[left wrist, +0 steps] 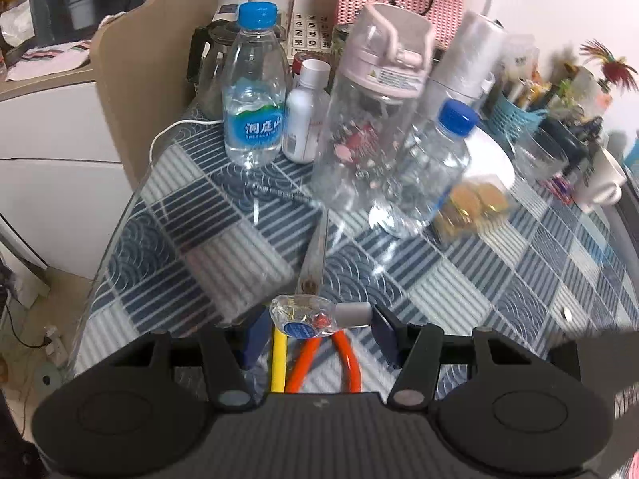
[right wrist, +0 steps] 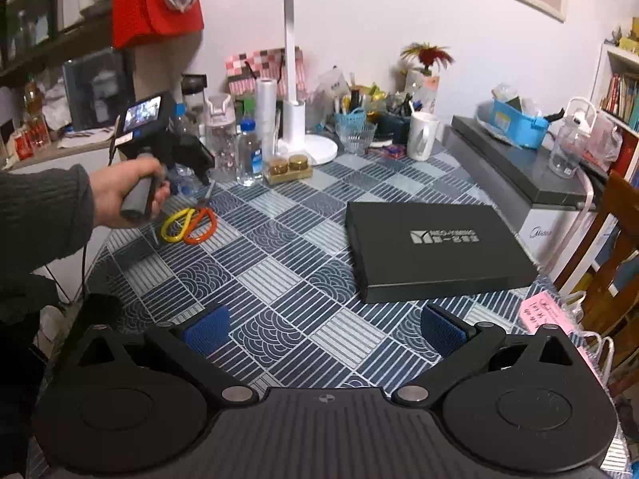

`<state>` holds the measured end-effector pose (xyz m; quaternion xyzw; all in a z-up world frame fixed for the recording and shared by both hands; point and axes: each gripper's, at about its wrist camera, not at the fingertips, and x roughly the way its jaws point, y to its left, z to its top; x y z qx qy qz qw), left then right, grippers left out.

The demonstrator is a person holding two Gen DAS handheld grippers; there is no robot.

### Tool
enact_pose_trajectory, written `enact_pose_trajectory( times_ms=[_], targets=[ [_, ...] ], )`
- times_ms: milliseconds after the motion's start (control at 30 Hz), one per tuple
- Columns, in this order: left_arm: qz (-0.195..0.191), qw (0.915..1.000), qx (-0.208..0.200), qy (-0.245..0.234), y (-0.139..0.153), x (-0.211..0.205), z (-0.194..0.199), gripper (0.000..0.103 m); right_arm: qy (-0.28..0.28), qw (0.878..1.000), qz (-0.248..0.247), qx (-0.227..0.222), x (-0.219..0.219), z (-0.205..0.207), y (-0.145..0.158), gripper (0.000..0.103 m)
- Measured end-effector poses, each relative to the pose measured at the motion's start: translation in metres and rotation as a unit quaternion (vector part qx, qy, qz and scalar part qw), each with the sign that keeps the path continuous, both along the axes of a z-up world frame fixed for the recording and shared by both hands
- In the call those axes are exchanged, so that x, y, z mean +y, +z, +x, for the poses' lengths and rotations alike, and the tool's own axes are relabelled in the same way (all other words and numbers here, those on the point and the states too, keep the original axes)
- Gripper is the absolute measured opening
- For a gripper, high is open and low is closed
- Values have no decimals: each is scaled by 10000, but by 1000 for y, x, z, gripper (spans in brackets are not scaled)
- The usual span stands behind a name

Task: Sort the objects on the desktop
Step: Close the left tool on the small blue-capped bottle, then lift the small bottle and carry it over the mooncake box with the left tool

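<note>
My left gripper [left wrist: 319, 325] is shut on a small clear plastic bottle [left wrist: 303, 317] with a grey cap, held sideways between the blue pads above the table. Under it lie scissors [left wrist: 315, 263] with a yellow and an orange handle; they also show in the right wrist view [right wrist: 191, 221]. The left gripper shows in the right wrist view [right wrist: 187, 167], held in a hand at the table's far left. My right gripper [right wrist: 323, 329] is open and empty above the patterned tablecloth [right wrist: 279, 263], near the front edge.
Water bottles [left wrist: 253, 92], a white bottle [left wrist: 305, 119], a pink-lidded clear bottle [left wrist: 367, 119] and a jar box [left wrist: 471, 207] stand at the back. A black flat box [right wrist: 431, 247], white lamp [right wrist: 303, 80], mug [right wrist: 423, 135] and glass bowl [right wrist: 355, 135] are on the table.
</note>
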<state>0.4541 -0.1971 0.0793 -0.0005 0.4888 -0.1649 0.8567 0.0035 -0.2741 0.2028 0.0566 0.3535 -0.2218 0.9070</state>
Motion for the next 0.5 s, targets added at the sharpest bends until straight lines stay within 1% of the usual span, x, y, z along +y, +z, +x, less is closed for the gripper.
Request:
enact_pose_trajectory(
  times_ms=[167, 333, 500],
  targets=[
    [111, 9999, 18, -18, 8, 10, -29, 66, 49, 10000, -31, -64, 5, -21, 13, 103],
    [175, 9998, -20, -35, 22, 20, -61, 66, 112, 9998, -134, -97, 13, -43, 25, 103],
    [255, 9996, -100, -98, 37, 25, -90, 66, 169, 9997, -125, -113, 19, -65, 32, 103]
  ],
)
